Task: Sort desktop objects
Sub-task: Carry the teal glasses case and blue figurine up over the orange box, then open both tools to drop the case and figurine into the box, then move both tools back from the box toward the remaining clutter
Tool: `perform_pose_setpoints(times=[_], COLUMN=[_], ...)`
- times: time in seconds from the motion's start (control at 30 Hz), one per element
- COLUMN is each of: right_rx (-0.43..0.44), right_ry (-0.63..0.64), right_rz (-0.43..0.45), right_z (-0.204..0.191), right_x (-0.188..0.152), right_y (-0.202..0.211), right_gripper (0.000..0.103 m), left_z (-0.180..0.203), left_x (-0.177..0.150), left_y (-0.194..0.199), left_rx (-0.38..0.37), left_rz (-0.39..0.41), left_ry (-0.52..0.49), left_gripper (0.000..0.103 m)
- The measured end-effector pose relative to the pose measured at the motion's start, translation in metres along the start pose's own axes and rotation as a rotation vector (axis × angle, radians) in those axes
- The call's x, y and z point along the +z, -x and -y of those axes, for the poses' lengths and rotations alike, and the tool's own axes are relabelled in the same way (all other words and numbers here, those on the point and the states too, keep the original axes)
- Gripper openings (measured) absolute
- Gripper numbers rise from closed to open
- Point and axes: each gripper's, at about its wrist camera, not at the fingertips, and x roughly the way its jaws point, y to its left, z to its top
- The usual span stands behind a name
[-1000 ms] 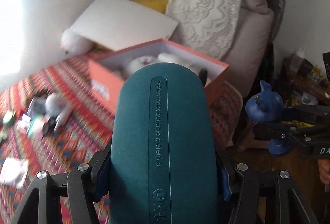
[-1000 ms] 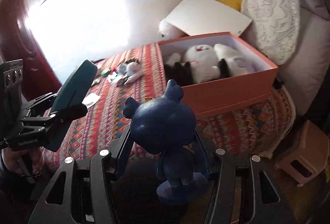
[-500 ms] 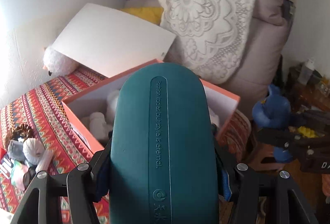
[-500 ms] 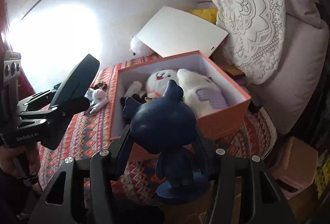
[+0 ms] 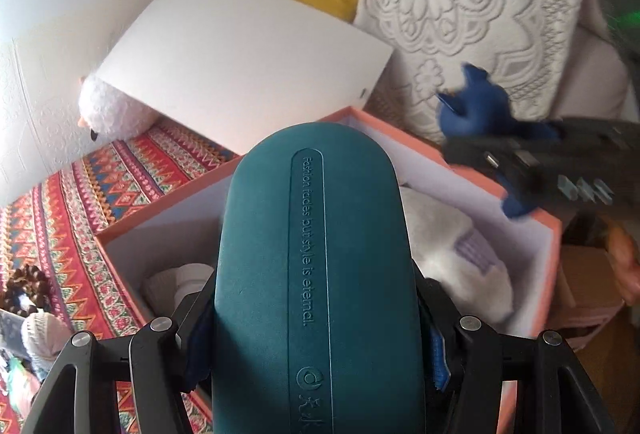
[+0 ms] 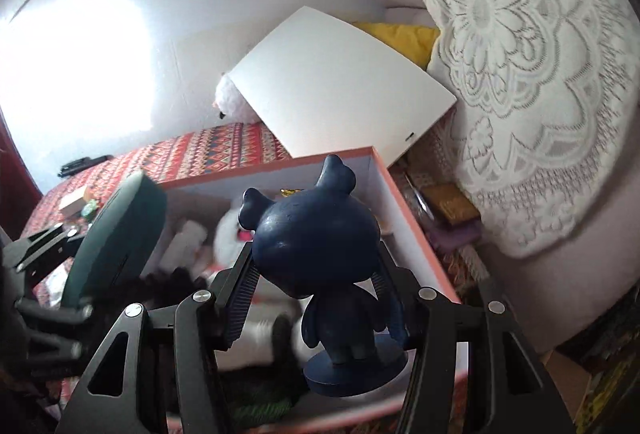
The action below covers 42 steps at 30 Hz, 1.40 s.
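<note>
Left gripper (image 5: 316,350) jaws clamped on a teal oblong embossed case (image 5: 316,274). Right gripper (image 6: 316,298) jaws clamped on a dark blue horned figurine (image 6: 320,234). Ahead of both jaws: open orange cardboard box (image 6: 416,234) holding white plush toys (image 5: 452,250).

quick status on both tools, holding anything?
Left tool: closed on the teal glasses case.
Right tool: closed on the dark blue figurine.

Teal case (image 5: 316,274) hides most of box (image 5: 520,202) interior + left gripper (image 5: 316,374) fingertips; cut at bottom edge. Right gripper (image 5: 560,162) motion-blurred in left view. White plush (image 6: 230,234) partly behind blue figurine (image 6: 320,246). Small items (image 5: 24,334) at left edge unreadable.
</note>
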Motion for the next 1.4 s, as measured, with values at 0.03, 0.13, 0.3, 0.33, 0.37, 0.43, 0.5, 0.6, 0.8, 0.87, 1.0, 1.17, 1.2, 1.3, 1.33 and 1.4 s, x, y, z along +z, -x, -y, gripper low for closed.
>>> perform_pose_setpoints(times=[0.03, 0.13, 0.3, 0.33, 0.37, 0.43, 0.5, 0.6, 0.8, 0.87, 1.0, 1.17, 1.2, 1.3, 1.33, 1.4], right_rx=[-0.008, -0.051, -0.127, -0.1, -0.088, -0.081, -0.085, -0.094, -0.164, -0.188, -0.237, -0.289, -0.297, -0.289, -0.283, -0.269], right_ry=[-0.002, 0.001, -0.028, -0.046, -0.058, -0.07, -0.064, -0.039, -0.015, -0.018, -0.043, -0.072, -0.076, -0.071, -0.07, -0.074], right_rz=[0.004, 0.033, 0.119, 0.124, 0.132, 0.148, 0.159, 0.191, 0.26, 0.272, 0.275, 0.261, 0.257, 0.257, 0.258, 0.265], right_z=[0.004, 0.014, 0.022, 0.024, 0.025, 0.024, 0.016, -0.005, -0.058, -0.077, -0.108, -0.141, -0.148, -0.172, -0.179, -0.193], right_x=[0.008, 0.029, 0.04, 0.039, 0.037, 0.029, 0.018, -0.003, -0.049, -0.065, -0.097, -0.133, -0.14, -0.157, -0.162, -0.169], right_y=[-0.012, -0.048, -0.056, -0.052, -0.045, -0.027, -0.004, 0.039, 0.115, 0.136, 0.166, 0.193, 0.197, 0.211, 0.215, 0.221], right_gripper=[0.058, 0.063, 0.079, 0.079, 0.079, 0.079, 0.079, 0.08, 0.088, 0.089, 0.091, 0.096, 0.096, 0.096, 0.098, 0.101], left_z=[-0.002, -0.007, -0.008, -0.008, -0.008, -0.008, -0.006, -0.001, 0.013, 0.013, 0.011, 0.001, -0.002, -0.011, -0.014, -0.023], left_x=[0.001, 0.007, 0.007, 0.004, 0.001, -0.006, -0.015, -0.029, -0.062, -0.072, -0.098, -0.129, -0.135, -0.152, -0.158, -0.17], left_y=[-0.003, -0.006, 0.003, 0.006, 0.01, 0.019, 0.032, 0.057, 0.107, 0.123, 0.157, 0.191, 0.199, 0.22, 0.225, 0.236], left_rx=[0.0, -0.001, 0.014, 0.016, 0.015, 0.012, 0.013, 0.009, 0.012, 0.012, 0.026, 0.052, 0.063, 0.094, 0.107, 0.128], left_rz=[0.003, 0.026, 0.044, 0.043, 0.041, 0.036, 0.037, 0.043, 0.05, 0.056, 0.075, 0.082, 0.091, 0.11, 0.11, 0.109], left_ry=[0.006, 0.02, 0.002, 0.001, 0.005, 0.013, 0.017, 0.022, 0.008, 0.018, 0.032, 0.063, 0.069, 0.082, 0.084, 0.096], left_gripper=[0.067, 0.08, 0.083, 0.083, 0.083, 0.083, 0.083, 0.083, 0.084, 0.085, 0.09, 0.096, 0.098, 0.102, 0.102, 0.102])
